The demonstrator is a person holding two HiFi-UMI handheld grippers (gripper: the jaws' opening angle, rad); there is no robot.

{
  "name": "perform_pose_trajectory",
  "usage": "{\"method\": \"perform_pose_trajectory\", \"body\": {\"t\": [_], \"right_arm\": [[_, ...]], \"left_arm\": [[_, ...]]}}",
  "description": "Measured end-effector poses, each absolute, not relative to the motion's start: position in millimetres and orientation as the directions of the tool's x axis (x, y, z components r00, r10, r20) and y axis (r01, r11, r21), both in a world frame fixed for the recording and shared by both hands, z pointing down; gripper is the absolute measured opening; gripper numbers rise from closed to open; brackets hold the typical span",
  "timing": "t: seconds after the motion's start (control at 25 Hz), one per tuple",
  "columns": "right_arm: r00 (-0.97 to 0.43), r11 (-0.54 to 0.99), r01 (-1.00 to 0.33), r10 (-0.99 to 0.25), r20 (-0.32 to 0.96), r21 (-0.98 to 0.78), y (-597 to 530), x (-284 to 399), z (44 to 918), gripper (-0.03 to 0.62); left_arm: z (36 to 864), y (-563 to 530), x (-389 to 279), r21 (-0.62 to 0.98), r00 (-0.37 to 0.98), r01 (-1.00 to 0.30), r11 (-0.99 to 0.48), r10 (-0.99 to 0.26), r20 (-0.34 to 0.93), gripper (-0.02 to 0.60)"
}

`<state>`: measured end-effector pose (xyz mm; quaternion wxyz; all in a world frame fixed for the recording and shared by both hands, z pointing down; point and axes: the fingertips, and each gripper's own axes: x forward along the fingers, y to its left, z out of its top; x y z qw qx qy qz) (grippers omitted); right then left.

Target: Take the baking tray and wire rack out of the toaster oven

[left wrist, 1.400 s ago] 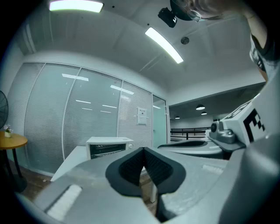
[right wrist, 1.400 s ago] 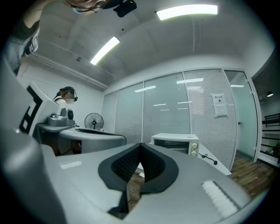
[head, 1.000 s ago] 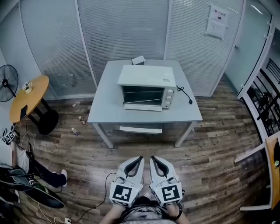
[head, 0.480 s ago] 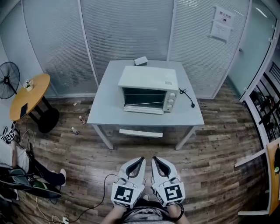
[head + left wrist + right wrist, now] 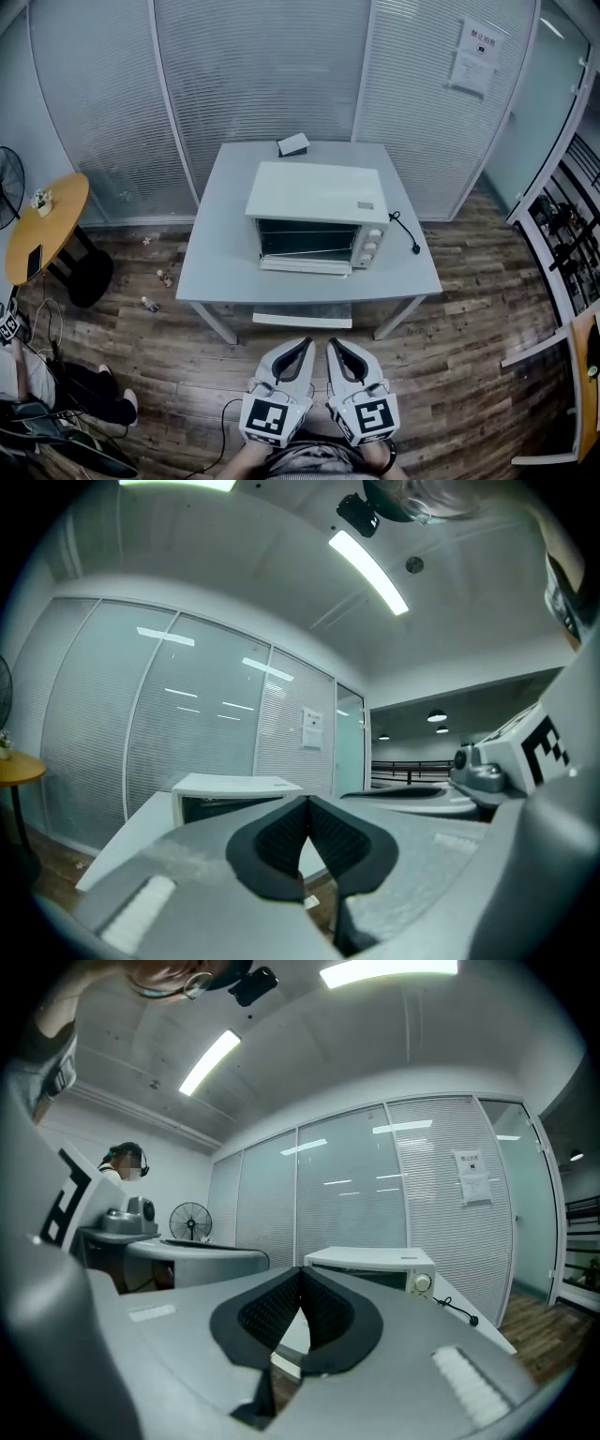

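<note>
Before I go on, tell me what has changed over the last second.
The person has moved closer to the table: it and the toaster oven now look nearer and larger in the head view, while the round table and fan have slid toward the left edge. Nothing was taken hold of or let go. The left gripper and right gripper stay shut, empty and side by side.

Light: ceiling strips (image 5: 367, 559) are shining cool and bright above me.
Edges: my views are bending and darkening.

small box (image 5: 292, 144) lies on grey table (image 5: 211, 258).
</note>
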<state>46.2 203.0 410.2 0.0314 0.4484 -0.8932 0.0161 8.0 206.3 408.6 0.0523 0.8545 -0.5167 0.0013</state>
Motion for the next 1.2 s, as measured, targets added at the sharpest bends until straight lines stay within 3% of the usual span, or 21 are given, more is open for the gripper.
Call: {"method": "perform_pose_trajectory", "body": {"t": [0.68, 1.2], "right_arm": [[-0.571, 0.571, -0.820, -0.815, 0.098, -0.029, 84, -22, 423, 0.003], [-0.561, 0.554, -0.828, -0.819, 0.122, -0.086, 45, -27, 436, 0.003]], "left_arm": [[419, 92, -47, 0.069, 0.530, -0.848, -0.525, -0.843, 0.096, -0.001], [428, 53, -64, 0.063, 0.518, -0.855, -0.514, -0.848, 0.114, 0.000]]}}
